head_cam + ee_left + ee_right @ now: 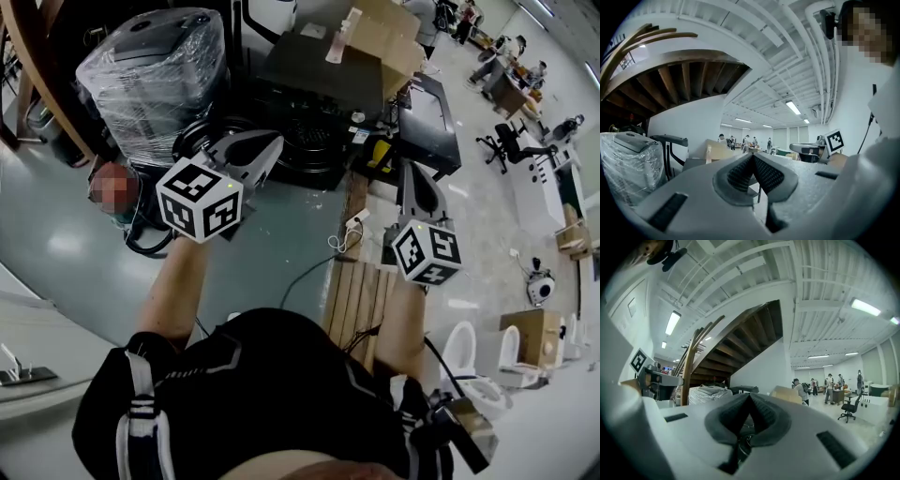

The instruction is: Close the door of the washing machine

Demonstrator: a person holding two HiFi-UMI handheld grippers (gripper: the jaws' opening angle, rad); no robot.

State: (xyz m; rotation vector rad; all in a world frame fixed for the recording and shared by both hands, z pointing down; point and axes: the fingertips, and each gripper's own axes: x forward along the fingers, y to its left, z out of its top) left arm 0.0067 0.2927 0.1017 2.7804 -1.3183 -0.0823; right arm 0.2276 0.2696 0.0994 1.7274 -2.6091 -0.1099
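Left gripper (270, 142) jaws together, washing machine (319, 84) ahead

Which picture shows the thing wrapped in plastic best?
The head view: the plastic-wrapped machine shows nearly whole from above. The left gripper view catches only its side; the right gripper view shows it small and far.

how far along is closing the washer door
Done: nothing visible yet. In hand: the left gripper and right gripper are both shut, empty and held level, short of the dark washing machine. Left: its round opening seems uncovered, so the door apparently needs reaching and swinging shut. Which part is the door is hard to tell.
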